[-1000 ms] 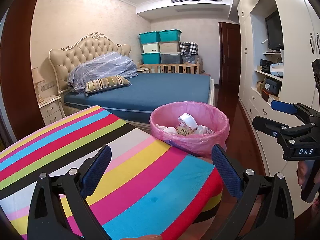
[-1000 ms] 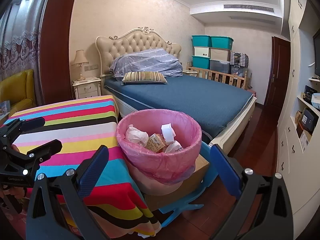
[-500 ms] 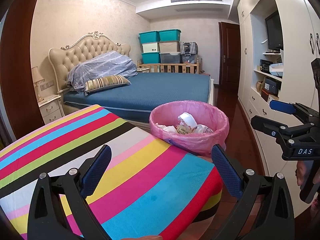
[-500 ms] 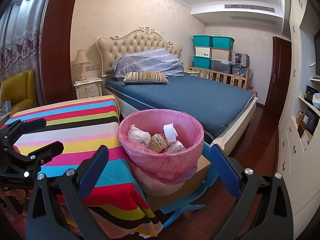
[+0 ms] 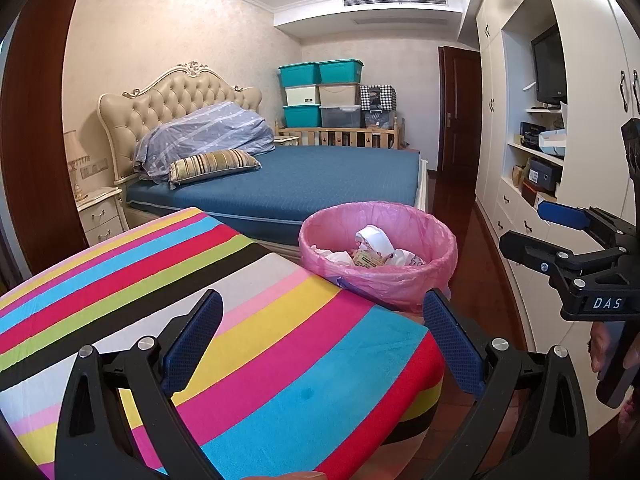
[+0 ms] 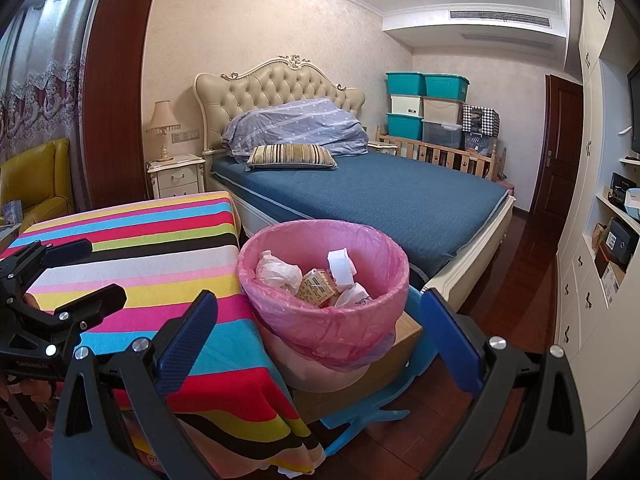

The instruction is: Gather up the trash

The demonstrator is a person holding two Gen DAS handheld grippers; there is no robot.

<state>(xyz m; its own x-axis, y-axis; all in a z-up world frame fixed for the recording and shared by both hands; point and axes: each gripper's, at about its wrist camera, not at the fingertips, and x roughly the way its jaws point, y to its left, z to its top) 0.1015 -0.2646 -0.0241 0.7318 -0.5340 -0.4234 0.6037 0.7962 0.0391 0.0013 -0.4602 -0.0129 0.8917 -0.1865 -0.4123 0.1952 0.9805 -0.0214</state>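
Observation:
A bin with a pink liner (image 6: 324, 316) stands beside the striped table (image 6: 132, 256); it also shows in the left wrist view (image 5: 378, 264). It holds crumpled white paper (image 6: 278, 272), a small printed carton (image 6: 316, 288) and a white paper strip (image 6: 340, 266). My left gripper (image 5: 322, 338) is open and empty above the table's striped cloth (image 5: 200, 320), short of the bin. My right gripper (image 6: 318, 336) is open and empty, in front of the bin. Each gripper shows in the other's view: the right (image 5: 560, 248), the left (image 6: 60, 280).
A bed with a blue cover (image 6: 380, 196) lies behind the bin. The bin rests on a cardboard box (image 6: 384, 360) over a blue plastic piece (image 6: 360, 412). White cupboards and shelves (image 5: 540, 168) line the right wall. A yellow armchair (image 6: 36, 184) is far left.
Both views have shifted only slightly; the bin sits a touch nearer in the right wrist view. Both grippers stay open and empty.

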